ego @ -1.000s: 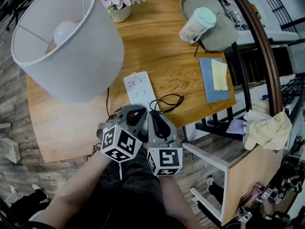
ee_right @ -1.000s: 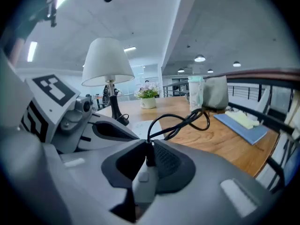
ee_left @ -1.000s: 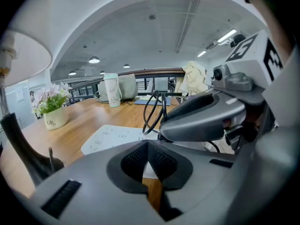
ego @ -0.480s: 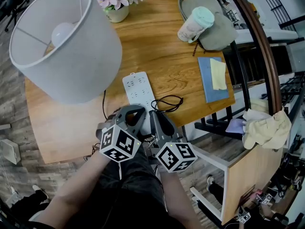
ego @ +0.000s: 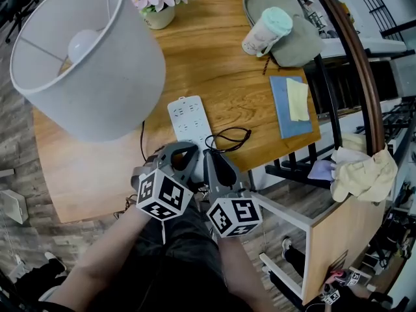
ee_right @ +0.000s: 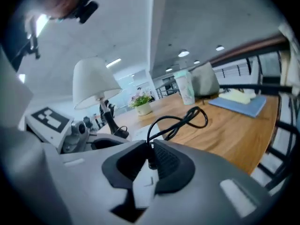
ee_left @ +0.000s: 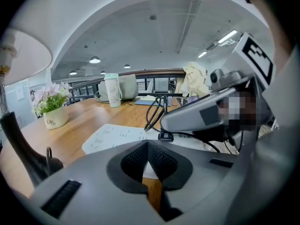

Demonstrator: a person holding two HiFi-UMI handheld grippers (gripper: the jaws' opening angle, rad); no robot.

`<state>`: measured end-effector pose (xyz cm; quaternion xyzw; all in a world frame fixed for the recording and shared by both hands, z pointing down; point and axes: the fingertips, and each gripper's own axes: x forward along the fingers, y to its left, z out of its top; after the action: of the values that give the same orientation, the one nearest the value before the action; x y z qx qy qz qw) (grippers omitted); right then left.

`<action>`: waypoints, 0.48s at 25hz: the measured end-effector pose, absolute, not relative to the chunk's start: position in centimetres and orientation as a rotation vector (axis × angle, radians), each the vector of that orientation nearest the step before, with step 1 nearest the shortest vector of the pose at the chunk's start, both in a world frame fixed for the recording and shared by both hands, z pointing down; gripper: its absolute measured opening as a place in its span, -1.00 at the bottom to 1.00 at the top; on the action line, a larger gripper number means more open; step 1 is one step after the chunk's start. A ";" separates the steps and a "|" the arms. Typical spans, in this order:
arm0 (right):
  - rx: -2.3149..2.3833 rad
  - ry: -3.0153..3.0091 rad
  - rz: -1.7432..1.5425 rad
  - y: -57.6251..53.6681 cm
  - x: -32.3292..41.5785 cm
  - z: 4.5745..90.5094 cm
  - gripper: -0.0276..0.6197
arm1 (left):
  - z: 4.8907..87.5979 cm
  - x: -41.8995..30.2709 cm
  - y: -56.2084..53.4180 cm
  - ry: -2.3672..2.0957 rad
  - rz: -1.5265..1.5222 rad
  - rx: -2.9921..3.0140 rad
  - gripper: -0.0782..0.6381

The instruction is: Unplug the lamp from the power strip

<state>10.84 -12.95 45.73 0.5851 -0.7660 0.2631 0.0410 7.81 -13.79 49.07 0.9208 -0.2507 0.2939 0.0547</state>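
The white-shaded lamp [ego: 84,64] stands at the table's left, its shade [ee_right: 93,81] also in the right gripper view. The white power strip [ego: 190,119] lies mid-table, with the black cord [ego: 227,138] looped beside it. Both grippers sit at the strip's near end. My left gripper [ego: 184,153] is shut on the strip's near edge [ee_left: 147,168]. My right gripper [ee_right: 149,165] is closing on the lamp's white plug [ee_right: 144,186], which lies between its pads. The cord [ee_right: 180,121] rises from the plug.
At the back stand a flower pot [ego: 162,5], a lidded cup [ego: 266,32] and a grey bag [ego: 302,41]. A blue notebook [ego: 286,116] lies at the right edge. Beyond that edge is a black railing [ego: 335,103]. The table's near edge runs under both grippers.
The right gripper's marker cube swung out to the right, then rolled back left. Its jaws stayed at the strip's near end. The left gripper held still.
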 end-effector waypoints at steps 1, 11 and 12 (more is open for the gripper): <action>1.815 -2.361 0.889 -13.0 11.2 45.8 -0.74 | 49.1 7.9 -13.8 -0.759 0.892 2.794 -0.80; 1.839 -2.366 0.965 -13.0 11.7 45.8 -0.74 | 49.1 8.3 -14.1 -0.747 0.881 2.790 -0.79; 1.803 -2.318 0.794 -12.9 11.3 45.7 -0.75 | 49.1 8.4 -14.1 -0.745 0.882 2.791 -0.79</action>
<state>11.26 -12.91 45.72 0.5919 -0.7611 0.2606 0.0497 8.38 -14.12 49.11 0.9223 -0.2463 0.2916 0.0606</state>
